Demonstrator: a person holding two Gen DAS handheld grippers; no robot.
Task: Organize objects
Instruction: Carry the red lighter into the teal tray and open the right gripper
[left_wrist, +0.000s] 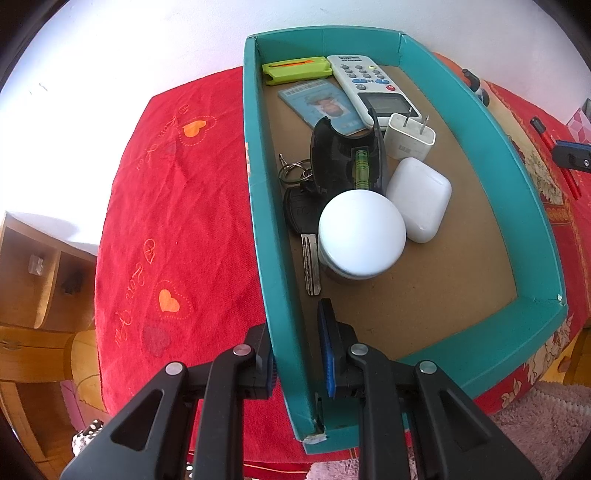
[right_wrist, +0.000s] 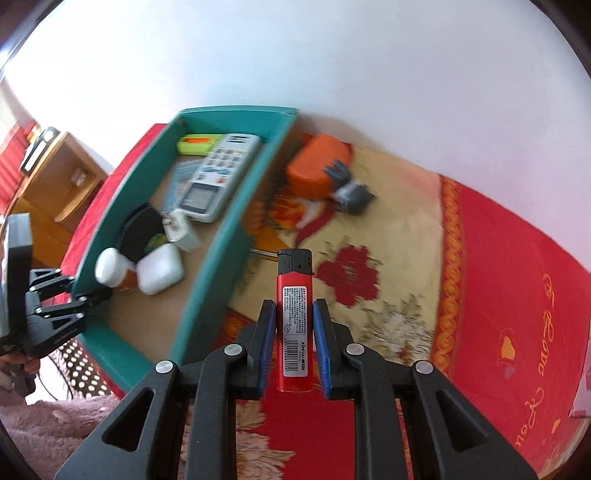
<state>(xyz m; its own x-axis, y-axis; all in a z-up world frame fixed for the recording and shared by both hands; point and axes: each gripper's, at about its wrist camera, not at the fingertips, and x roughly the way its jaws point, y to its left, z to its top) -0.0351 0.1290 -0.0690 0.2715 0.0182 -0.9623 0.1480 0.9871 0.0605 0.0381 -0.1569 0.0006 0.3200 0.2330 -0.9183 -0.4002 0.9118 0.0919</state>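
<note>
Left wrist view: my left tongs (left_wrist: 295, 354) are clamped on the teal box's (left_wrist: 532, 206) near wall, steadying it. Right wrist view: my right tongs (right_wrist: 294, 332) grip 1 red lighter (right_wrist: 294, 314) above the desk — beside the box. Next, I judge, carry it over the wall and release inside.

A teal cardboard box (left_wrist: 436, 354) is set on the red embroidered cloth (left_wrist: 177, 206) covering the bench. Within it, a green card holder (left_wrist: 295, 70) and a white remote control (left_wrist: 373, 88) are placed at the far end, with a white-lidded jar (left_wrist: 362, 230) nearer, just beside a white earbud case (left_wrist: 419, 199). An orange pouch (right_wrist: 317, 170) is laid outside the box, to its right.
</note>
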